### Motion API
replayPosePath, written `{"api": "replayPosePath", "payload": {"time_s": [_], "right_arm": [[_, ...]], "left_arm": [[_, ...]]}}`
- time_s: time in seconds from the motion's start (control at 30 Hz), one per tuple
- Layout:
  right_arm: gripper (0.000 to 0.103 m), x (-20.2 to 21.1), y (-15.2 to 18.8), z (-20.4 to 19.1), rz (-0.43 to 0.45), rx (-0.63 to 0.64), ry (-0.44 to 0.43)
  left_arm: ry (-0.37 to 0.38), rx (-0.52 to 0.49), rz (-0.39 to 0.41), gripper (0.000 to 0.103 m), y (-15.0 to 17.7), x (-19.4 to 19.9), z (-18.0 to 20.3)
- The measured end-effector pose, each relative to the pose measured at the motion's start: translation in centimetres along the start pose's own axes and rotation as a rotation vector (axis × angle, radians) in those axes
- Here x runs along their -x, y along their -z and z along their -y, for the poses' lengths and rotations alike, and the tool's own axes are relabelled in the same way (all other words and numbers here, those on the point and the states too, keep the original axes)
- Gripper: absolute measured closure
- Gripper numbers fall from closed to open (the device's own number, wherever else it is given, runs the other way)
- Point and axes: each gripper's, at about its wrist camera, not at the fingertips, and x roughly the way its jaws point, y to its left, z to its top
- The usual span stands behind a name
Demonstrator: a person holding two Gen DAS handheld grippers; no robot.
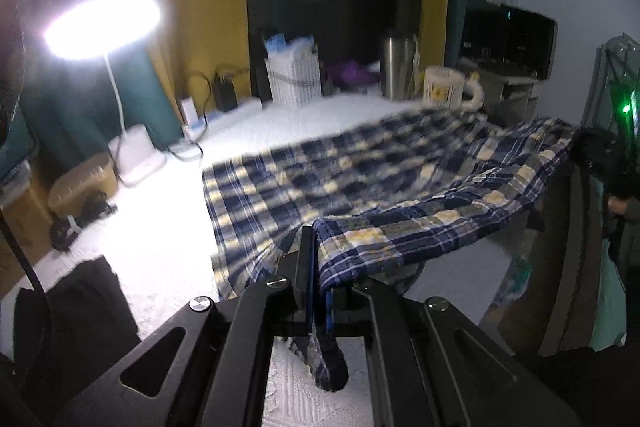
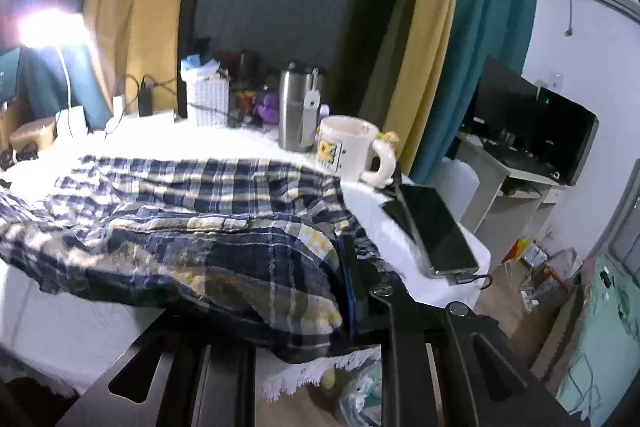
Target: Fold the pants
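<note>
Pants [image 2: 192,239] hiding right gripper [image 2: 344,291] fingers [image 2: 352,267]

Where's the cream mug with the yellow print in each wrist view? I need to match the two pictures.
Left wrist view: the mug sits upper right of centre, at the far edge of the plaid pants, handle pointing right.
Right wrist view: the mug sits just right of centre, beyond the pants, left of the phone.
Shared landmark: the steel tumbler stands just left of the mug in both.
</note>
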Motion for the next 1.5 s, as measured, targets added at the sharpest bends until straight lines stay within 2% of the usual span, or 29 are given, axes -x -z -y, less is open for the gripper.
{"api": "replayPosePath", "payload": {"time_s": [0.33,0.67,1.07,1.27,1.5], "right_arm": [[0.087,4.2,-0.9,1.6,0.089,-0.041,0.003],[0.091,8.0,0.0,4.2,0.152,-0.122,-0.013],[0.092,12.0,-0.3,4.8,0.233,-0.146,-0.044],[0.092,12.4,-0.7,5.1,0.246,-0.148,-0.050],[0.092,9.3,-1.1,4.4,0.182,-0.129,-0.051]], "left_arm": [[0.005,-0.032,0.114,0.101,-1.9,6.0,2.0],[0.030,-0.095,0.177,0.101,-1.6,11.5,4.9],[-0.035,-0.155,0.282,0.101,-2.2,17.0,6.4],[-0.045,-0.156,0.258,0.101,-2.1,16.2,5.8],[-0.031,-0.129,0.178,0.101,-1.8,12.4,4.6]]}}
